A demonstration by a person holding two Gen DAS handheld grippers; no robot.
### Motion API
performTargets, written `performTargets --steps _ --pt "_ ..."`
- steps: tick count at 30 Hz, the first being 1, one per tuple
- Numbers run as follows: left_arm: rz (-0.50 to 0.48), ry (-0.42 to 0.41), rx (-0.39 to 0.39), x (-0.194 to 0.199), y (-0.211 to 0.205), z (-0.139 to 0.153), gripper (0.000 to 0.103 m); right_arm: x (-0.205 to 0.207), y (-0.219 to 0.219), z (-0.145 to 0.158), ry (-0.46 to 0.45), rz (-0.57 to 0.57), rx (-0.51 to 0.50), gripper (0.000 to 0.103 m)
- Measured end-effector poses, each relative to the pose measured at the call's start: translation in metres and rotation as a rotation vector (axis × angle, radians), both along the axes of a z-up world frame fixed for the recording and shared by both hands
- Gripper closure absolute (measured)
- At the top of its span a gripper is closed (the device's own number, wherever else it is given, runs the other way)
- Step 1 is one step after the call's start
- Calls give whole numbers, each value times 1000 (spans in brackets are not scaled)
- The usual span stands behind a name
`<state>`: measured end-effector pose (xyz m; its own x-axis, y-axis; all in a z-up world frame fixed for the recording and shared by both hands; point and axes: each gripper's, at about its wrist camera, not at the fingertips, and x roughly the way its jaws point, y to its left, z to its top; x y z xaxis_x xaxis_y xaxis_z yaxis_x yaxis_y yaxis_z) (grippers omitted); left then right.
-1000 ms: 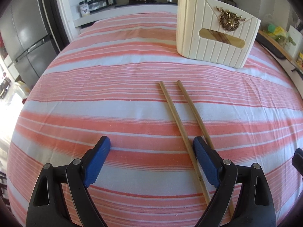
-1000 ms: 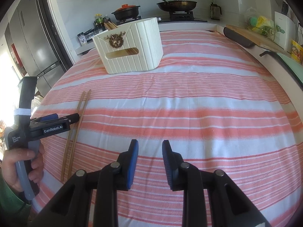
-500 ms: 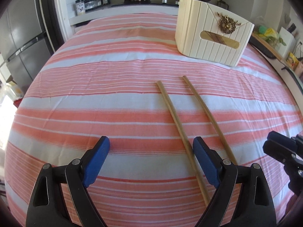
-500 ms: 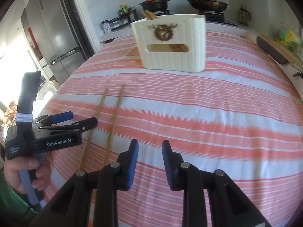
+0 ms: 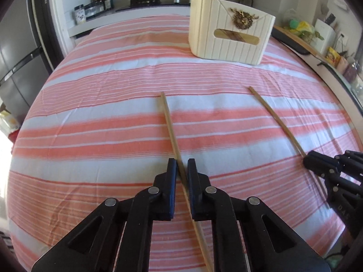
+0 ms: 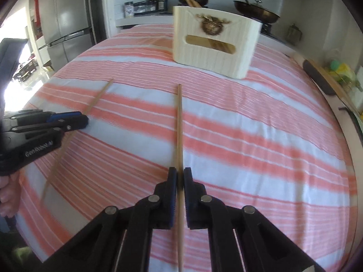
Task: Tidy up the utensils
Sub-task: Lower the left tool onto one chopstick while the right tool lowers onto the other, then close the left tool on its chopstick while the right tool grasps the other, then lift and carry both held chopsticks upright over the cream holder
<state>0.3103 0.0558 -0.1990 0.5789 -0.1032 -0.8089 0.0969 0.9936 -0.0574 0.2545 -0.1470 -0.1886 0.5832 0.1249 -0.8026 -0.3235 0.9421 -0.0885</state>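
Chopsticks: in the left wrist view, the left gripper [image 5: 181, 170] clamps the left chopstick [image 5: 169, 124] at lower centre; at right edge, the right gripper [image 5: 305, 162] grips the right chopstick [image 5: 272, 113]. A cream holder [image 5: 229, 38] stands upper right on the striped cloth [image 5: 90, 124].

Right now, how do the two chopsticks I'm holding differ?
The left chopstick is pinched in the left gripper and crosses it at a slant. The right chopstick is pinched in the right gripper and runs straight along it. Both are plain wood, pointing toward the cream holder.

Two chopsticks [image 5: 169, 122] [image 5: 274, 117], one holder [image 5: 229, 38], two tools [image 5: 181, 170] [image 6: 180, 176]
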Motion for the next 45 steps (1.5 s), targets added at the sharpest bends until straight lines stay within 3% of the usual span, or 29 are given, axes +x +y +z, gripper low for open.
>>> performTargets --steps 4,5,6,7,8,11,15,21,22,24,25,26,29,34,40,45 --pt "-36 32 -24 -6 13 2 89 -19 -37 2 46 -72 30 96" --pt "-41 41 -35 -5 15 3 74 -20 -43 4 58 -79 49 94" --pt "-45 42 -42 -3 16 5 64 -18 -47 6 70 -83 67 83" --pt "-42 33 -39 -2 16 7 46 -15 -50 7 74 -82 81 77" --pt "-38 20 -31 0 17 10 38 -13 -52 11 69 -81 92 70" --pt "-66 34 -27 13 15 12 38 5 -47 17 75 -63 101 70" --pt "-83 90 2 36 16 4 38 34 -24 10 130 11 38 70" --pt "-102 140 36 65 14 0 44 79 7 4 140 78 -42 71" --pt "-93 138 29 71 15 0 51 88 10 4 144 77 -29 73" --pt "-58 126 25 80 20 1 73 103 12 4 138 65 -11 93" --pt "-42 124 15 83 24 2 95 109 13 4 136 58 -6 97" --pt "-33 132 -22 86 28 2 97 114 13 5 139 51 7 97" --pt "15 129 -94 84 38 6 98 119 7 10 137 30 66 97" --pt "30 -10 -118 53 41 51 98 99 -22 57 45 5 241 97" --pt "-8 -193 -81 15 22 120 98 60 -43 130 -104 22 345 97" --pt "-20 -289 -27 -1 4 154 98 32 -50 171 -203 46 367 97"
